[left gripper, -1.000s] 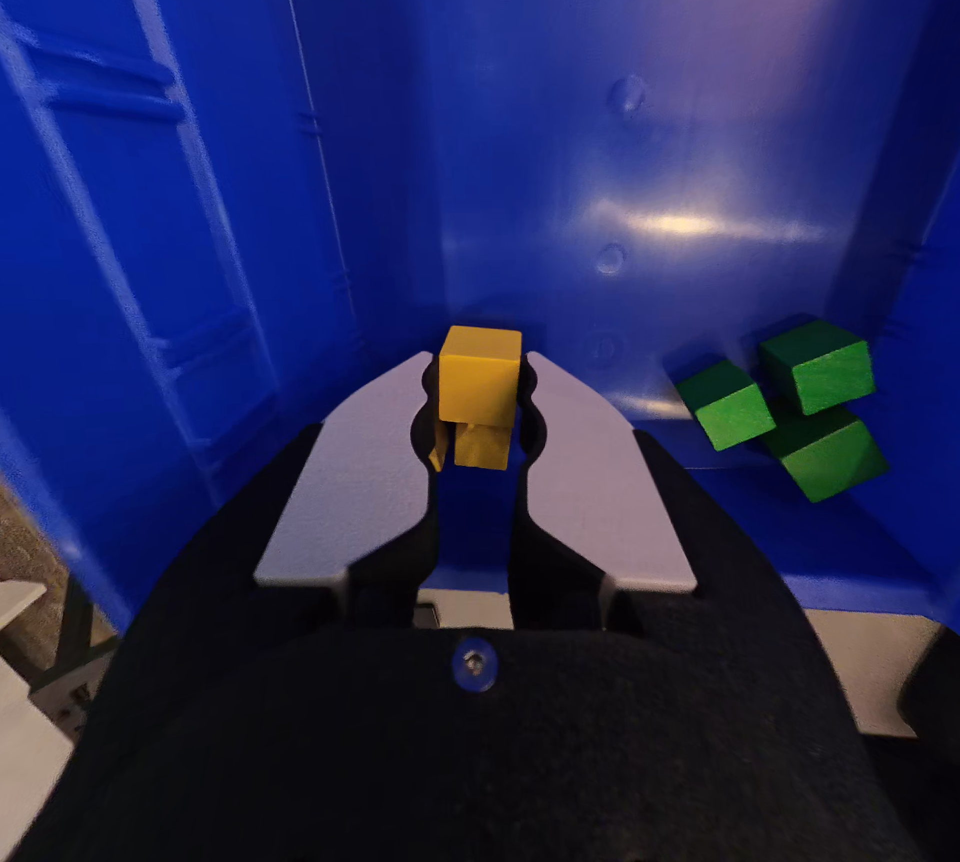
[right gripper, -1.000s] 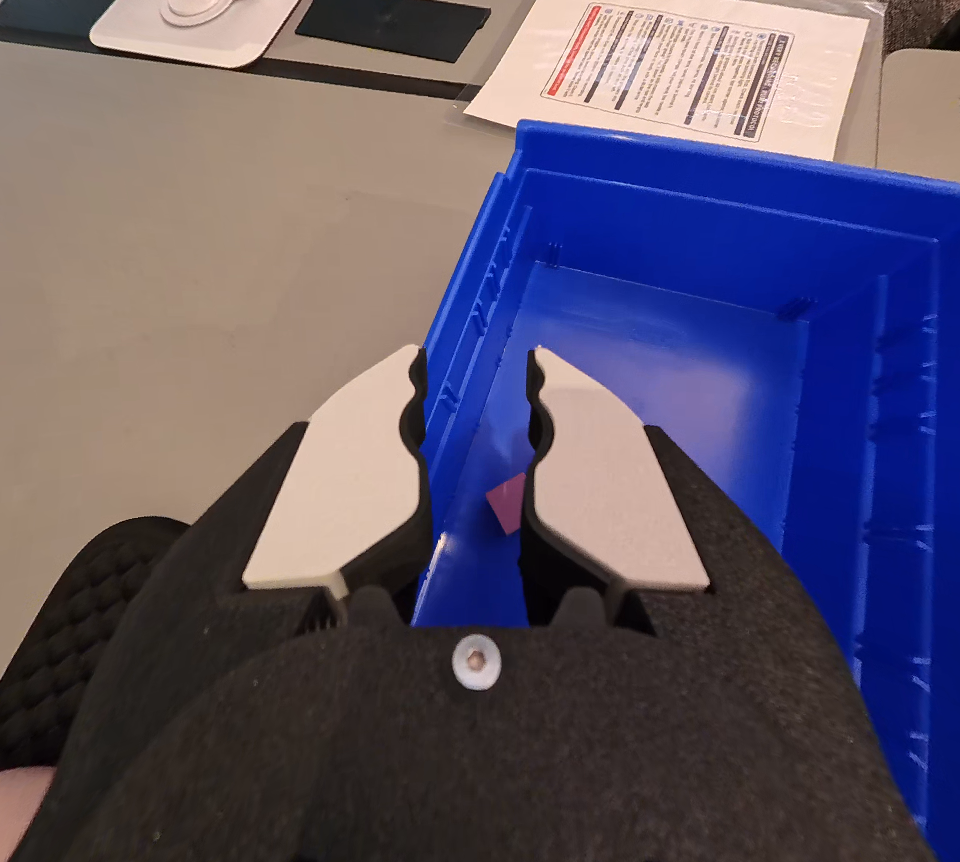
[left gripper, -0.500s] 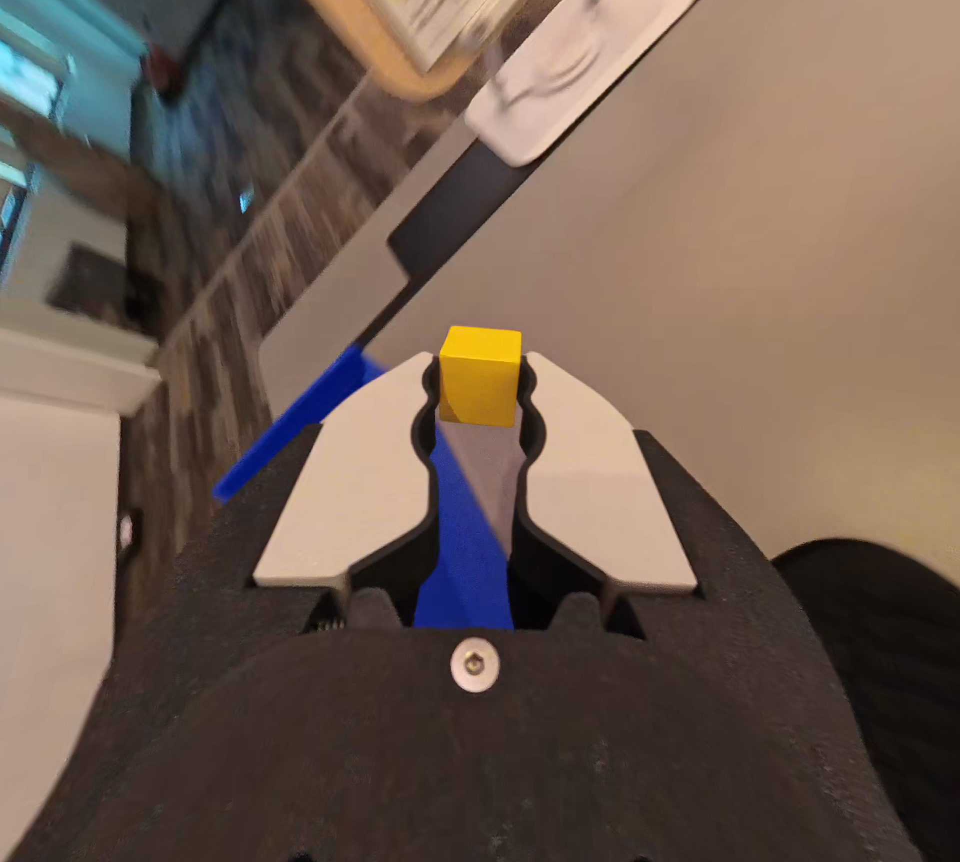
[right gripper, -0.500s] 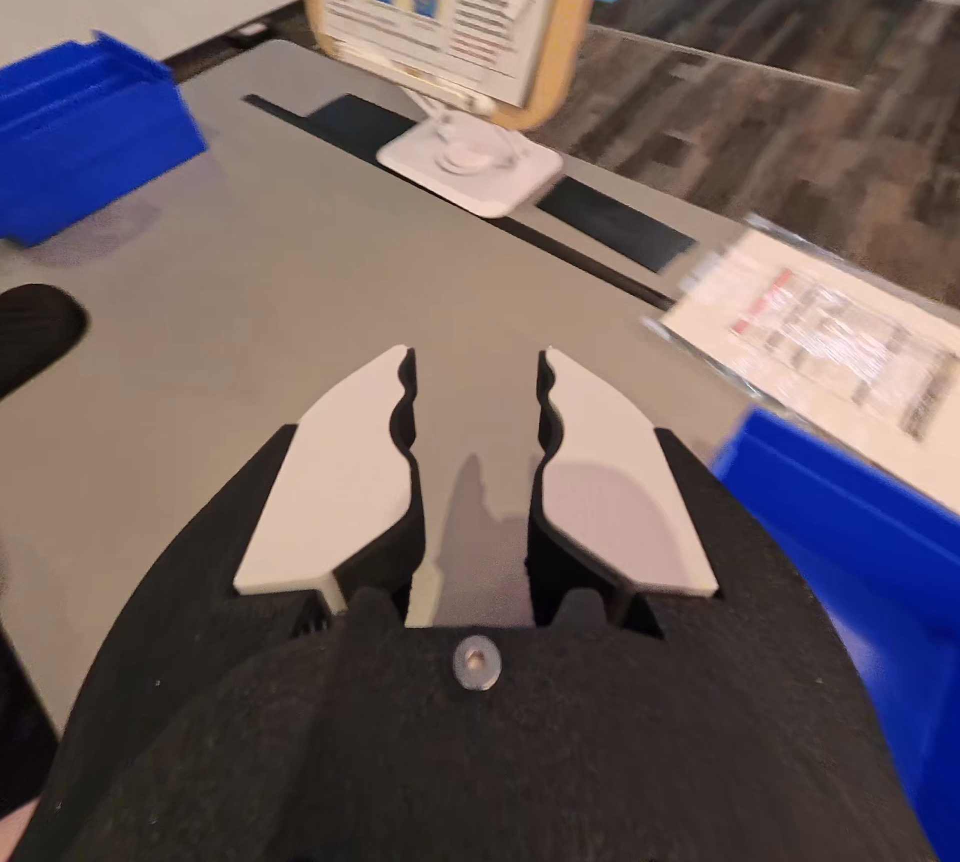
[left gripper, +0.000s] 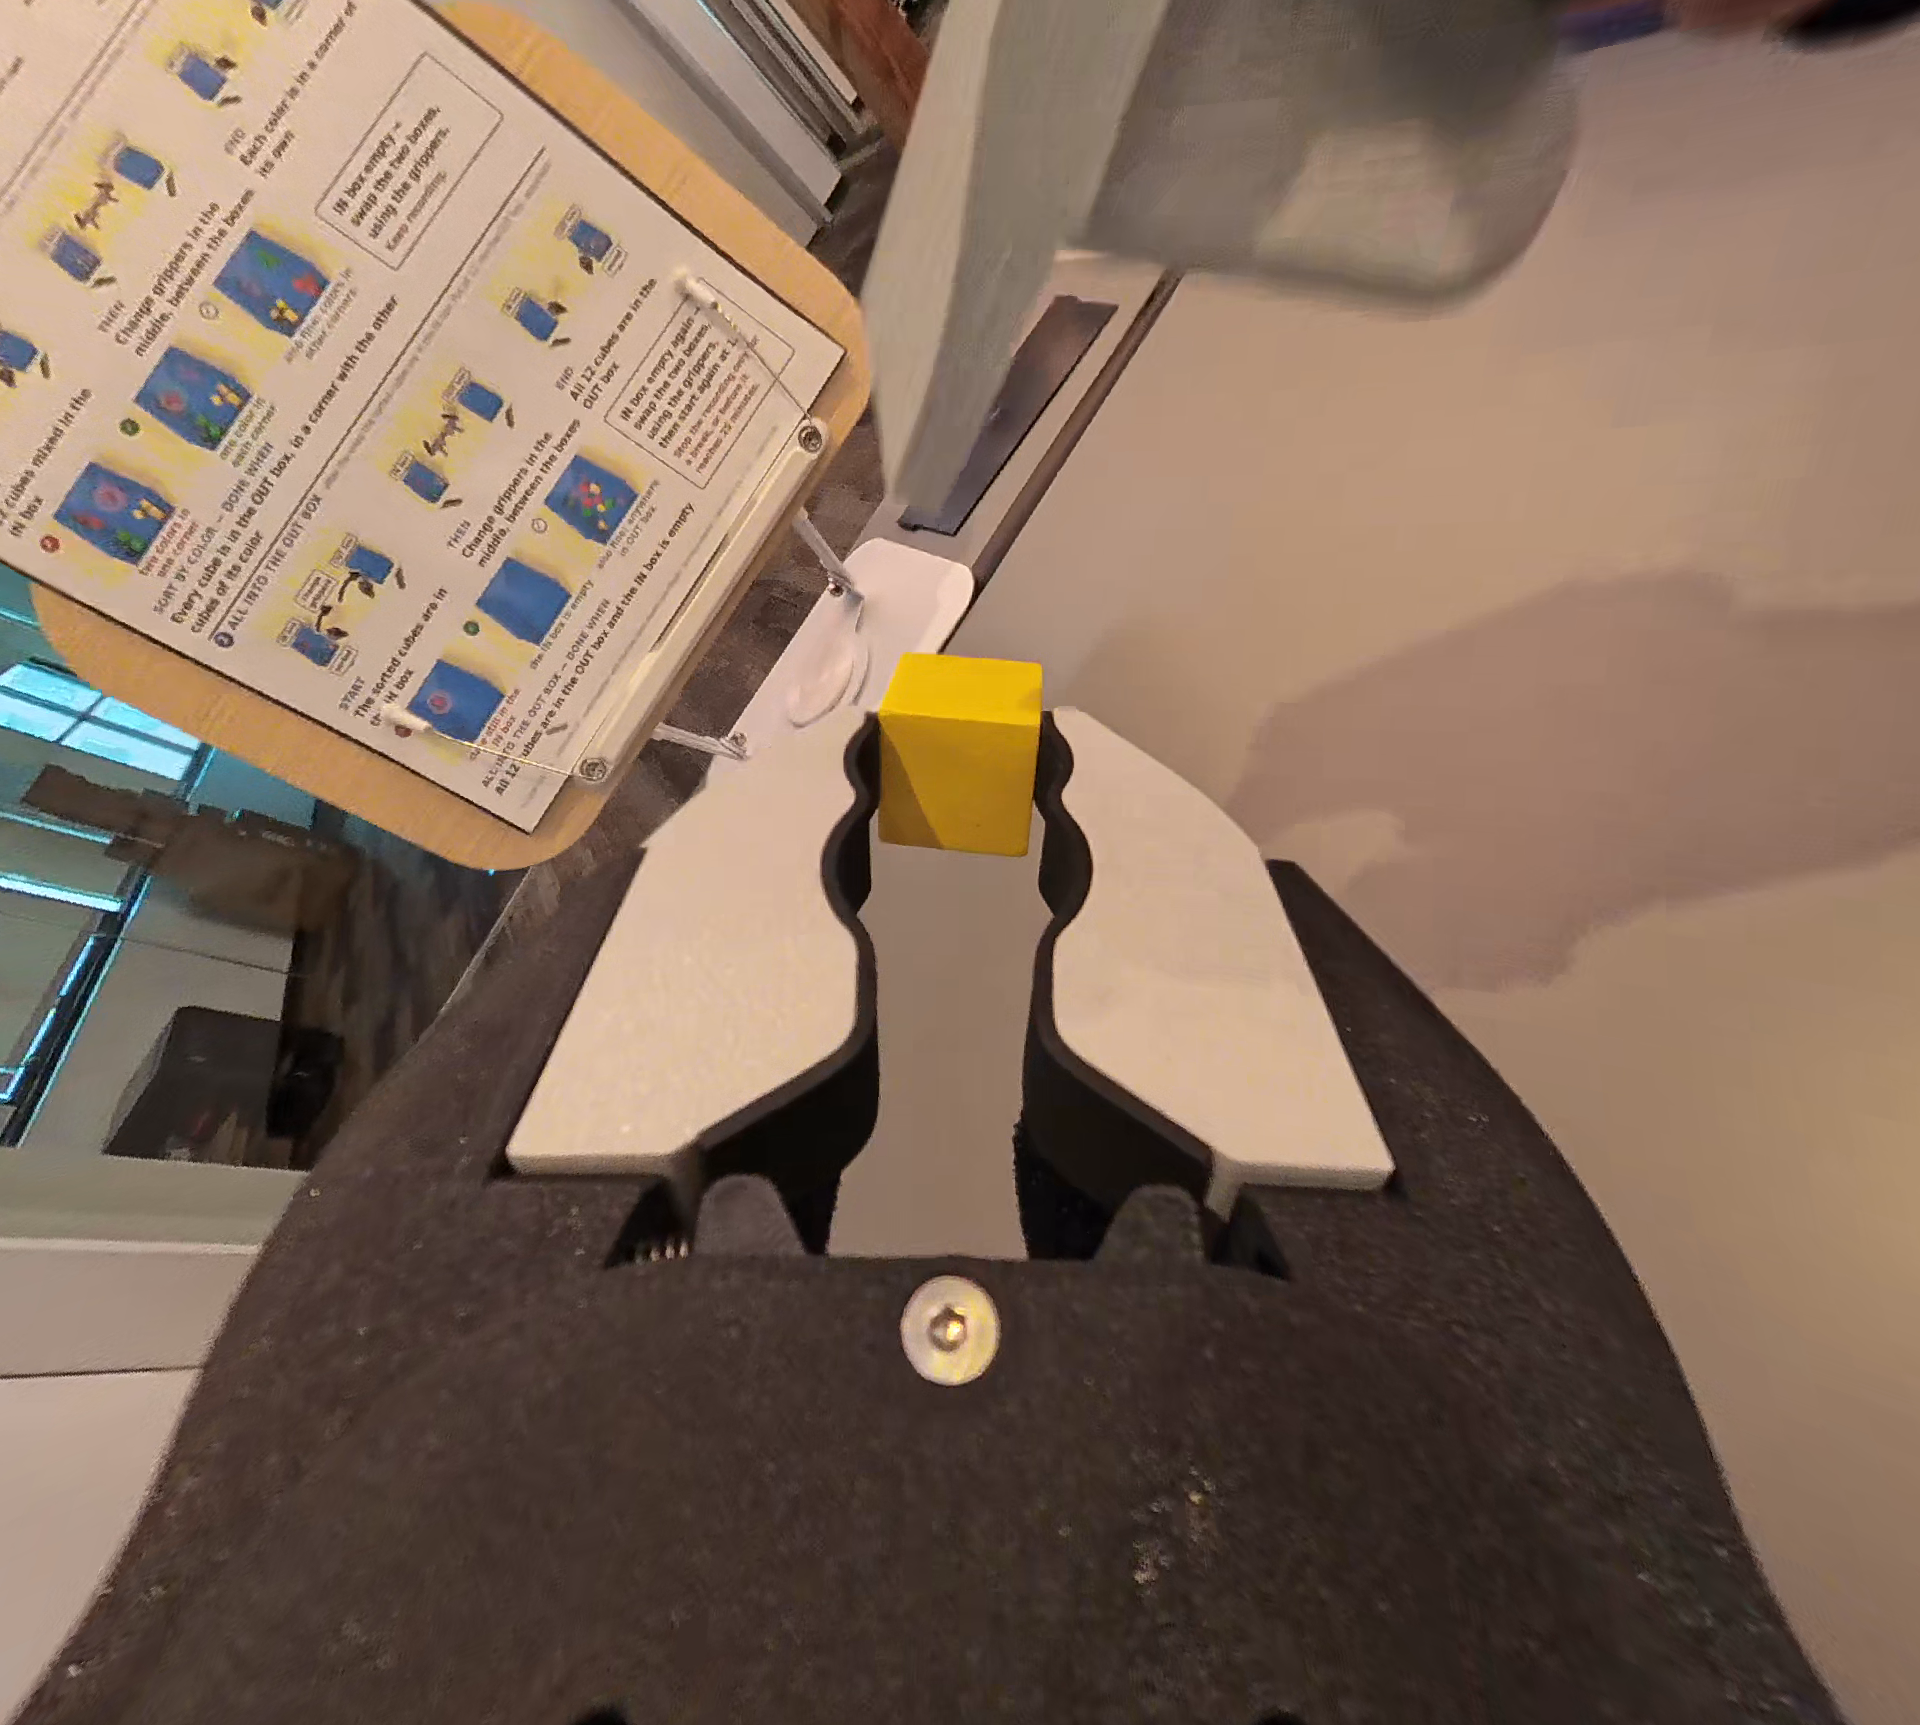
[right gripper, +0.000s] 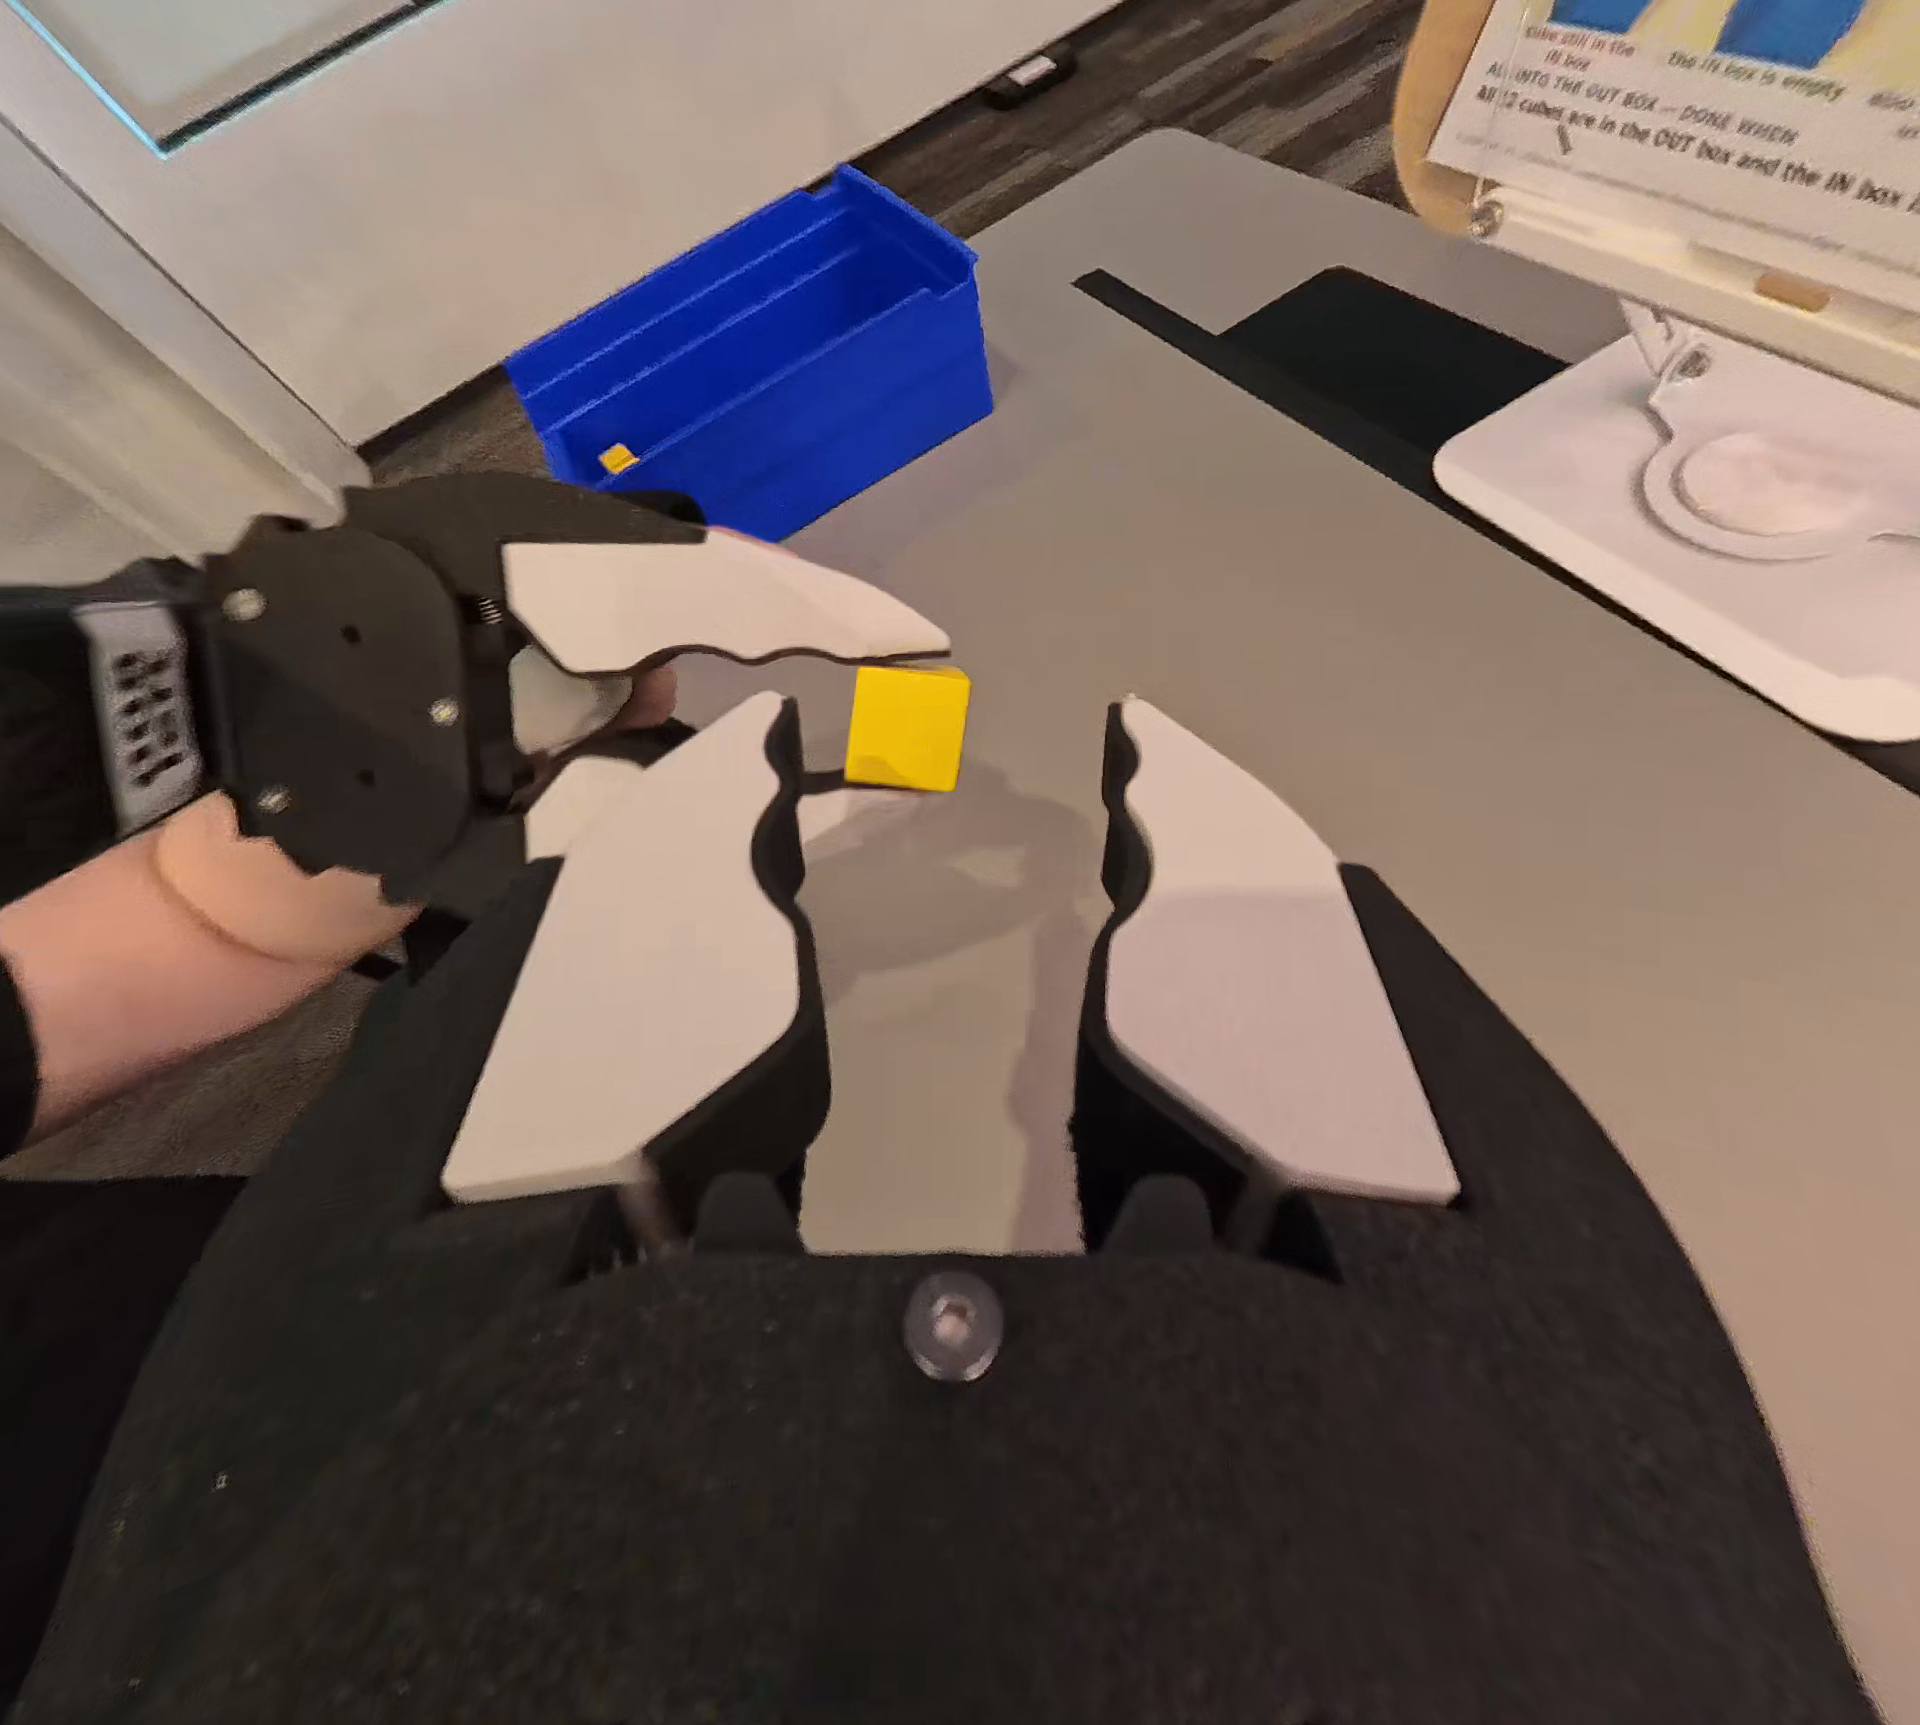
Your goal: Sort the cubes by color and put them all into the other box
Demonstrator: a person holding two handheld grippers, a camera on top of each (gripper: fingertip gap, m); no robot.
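The left gripper (left gripper: 958,776) clamps a yellow cube (left gripper: 958,756) at the very tips of its fingers, at the centre of the left wrist view. In the right wrist view the same gripper (right gripper: 831,699) enters from the left edge, turned on its side, with the cube (right gripper: 906,728) held above the grey table (right gripper: 1351,740). The right gripper (right gripper: 951,802) stands wide and empty, its fingers on either side of the cube but not touching it.

A handover looks to be in hand, and the risk is plain. The grip is shallow, so the cube could slip or twist if the right gripper knocks it while closing. If the left lets go before the right has bitten, the cube would drop to the table.

The cube is smooth, painted and sharp-edged, and seems hard. The fingers are pale flat plates with wavy black inner edges, mounted on grainy black bodies.

Further out, a glossy blue plastic box (right gripper: 769,366) sits at the table's upper-left edge, with another yellow cube (right gripper: 618,457) inside. An instruction board (right gripper: 1683,13) on a white stand fills the upper right.
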